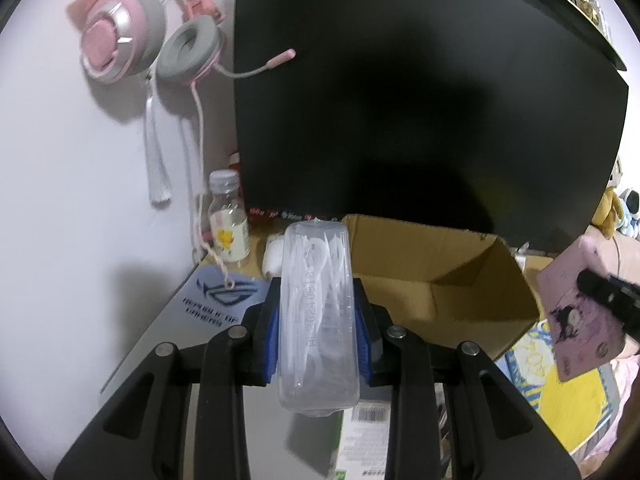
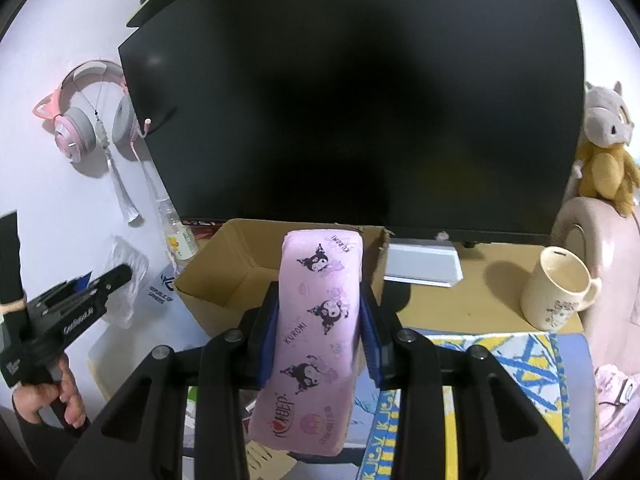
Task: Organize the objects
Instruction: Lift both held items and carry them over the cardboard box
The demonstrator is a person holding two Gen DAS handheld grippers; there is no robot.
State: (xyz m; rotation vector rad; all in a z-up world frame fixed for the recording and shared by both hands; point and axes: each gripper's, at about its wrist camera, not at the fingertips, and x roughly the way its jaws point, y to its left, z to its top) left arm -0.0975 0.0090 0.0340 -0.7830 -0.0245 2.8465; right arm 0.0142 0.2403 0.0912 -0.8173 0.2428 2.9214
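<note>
My left gripper [image 1: 318, 312] is shut on a clear plastic box of white floss picks [image 1: 318, 320], held above the desk just left of an open cardboard box [image 1: 424, 276]. My right gripper [image 2: 320, 312] is shut on a pink Kuromi pencil case [image 2: 316, 340], held in front of the same cardboard box [image 2: 228, 276]. The pencil case also shows at the right of the left wrist view [image 1: 580, 312]. The left gripper with the clear box [image 2: 124, 280] shows at the left of the right wrist view.
A large black monitor [image 2: 360, 100] stands behind the box. Pink headphones [image 1: 132, 36] hang on the wall. A small bottle [image 1: 228, 220] stands left of the monitor. A cream mug [image 2: 560, 292], a plush toy [image 2: 604, 148] and a white box [image 2: 424, 264] are at right.
</note>
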